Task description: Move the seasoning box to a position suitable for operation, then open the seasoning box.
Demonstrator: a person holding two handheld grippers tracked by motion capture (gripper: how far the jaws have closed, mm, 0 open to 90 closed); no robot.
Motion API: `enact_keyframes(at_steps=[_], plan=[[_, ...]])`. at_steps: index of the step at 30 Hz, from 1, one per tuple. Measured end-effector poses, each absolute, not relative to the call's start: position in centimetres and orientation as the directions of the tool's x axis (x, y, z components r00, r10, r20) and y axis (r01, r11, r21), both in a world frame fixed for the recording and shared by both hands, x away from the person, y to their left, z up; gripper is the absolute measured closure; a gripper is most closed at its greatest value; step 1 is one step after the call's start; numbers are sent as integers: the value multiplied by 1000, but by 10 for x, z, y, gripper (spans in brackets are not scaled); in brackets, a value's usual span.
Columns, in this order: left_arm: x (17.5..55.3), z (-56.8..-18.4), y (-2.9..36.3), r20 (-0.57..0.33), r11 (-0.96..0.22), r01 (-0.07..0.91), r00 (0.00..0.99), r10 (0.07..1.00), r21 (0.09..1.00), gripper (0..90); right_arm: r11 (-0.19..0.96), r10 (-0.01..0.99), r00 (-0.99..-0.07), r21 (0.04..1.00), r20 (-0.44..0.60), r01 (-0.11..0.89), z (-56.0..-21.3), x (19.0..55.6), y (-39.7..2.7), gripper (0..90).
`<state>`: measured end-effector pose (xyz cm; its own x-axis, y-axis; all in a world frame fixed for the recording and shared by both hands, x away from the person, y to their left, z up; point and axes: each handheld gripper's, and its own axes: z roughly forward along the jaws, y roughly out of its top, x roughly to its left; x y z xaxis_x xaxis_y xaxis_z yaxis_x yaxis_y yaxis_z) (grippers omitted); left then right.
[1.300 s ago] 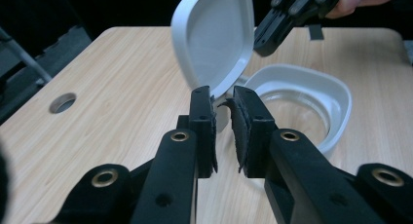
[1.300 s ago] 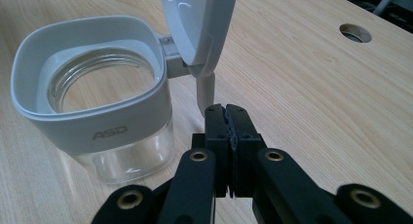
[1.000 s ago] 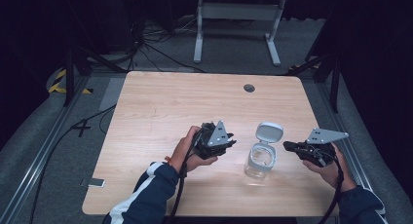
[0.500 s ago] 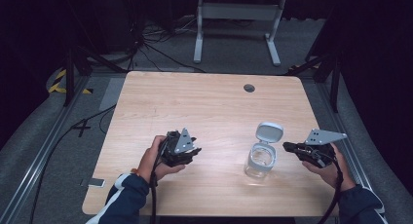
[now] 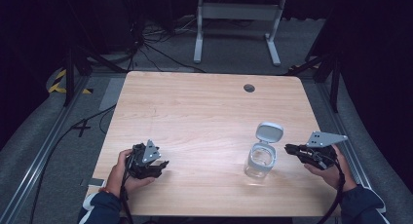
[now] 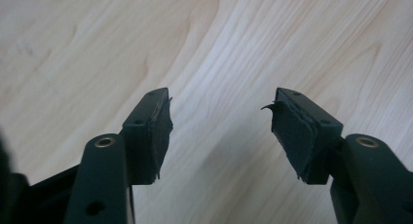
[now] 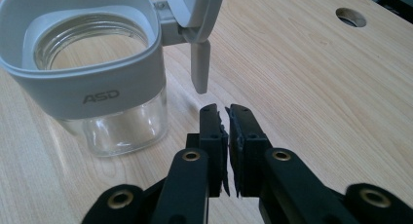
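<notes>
High view: glass jar (image 5: 260,160) w/ lid (image 5: 269,133) flipped up sits near right table (image 5: 204,102) edge. Right gripper (image 5: 291,148) just beside it, jaws nearly closed, empty; left gripper (image 5: 162,164) wide apart, empty, well away. Risk: a careless nudge tips the jar (top-heavy, I'd guess).

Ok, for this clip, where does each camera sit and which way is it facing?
High view: above the person's side, looking forward and down at the table, hands holding left tool and right tool.
Left gripper view: on the left tool, jaws apart, facing bare wood.
Right gripper view: on the right tool, jaws together, facing the jar.
Shared: the jar, high and right views.
</notes>
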<state>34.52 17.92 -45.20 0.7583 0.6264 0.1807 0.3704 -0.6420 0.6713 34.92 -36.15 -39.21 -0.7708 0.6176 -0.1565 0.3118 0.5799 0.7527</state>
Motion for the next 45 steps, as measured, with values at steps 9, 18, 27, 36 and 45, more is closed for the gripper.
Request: enact_keyframes(at_steps=[9,18,27,36,45], plan=[[338,-467,214,93,-571,449,725,682,688,332,590,630,-757,739,-172,324,-401,343,-374,760],[340,-476,226,53,-520,486,694,718,702,218,570,672,-723,734,-158,370,-427,329,-396,531],[347,-482,230,-24,-443,535,657,754,720,146,450,759,-650,753,-39,480,-466,303,-431,357],[346,-482,229,-25,-425,556,627,779,714,144,430,779,-626,752,-28,501,-466,298,-439,294],[346,-482,229,-21,-427,553,628,778,715,144,433,775,-631,751,-28,499,-467,298,-438,284]])
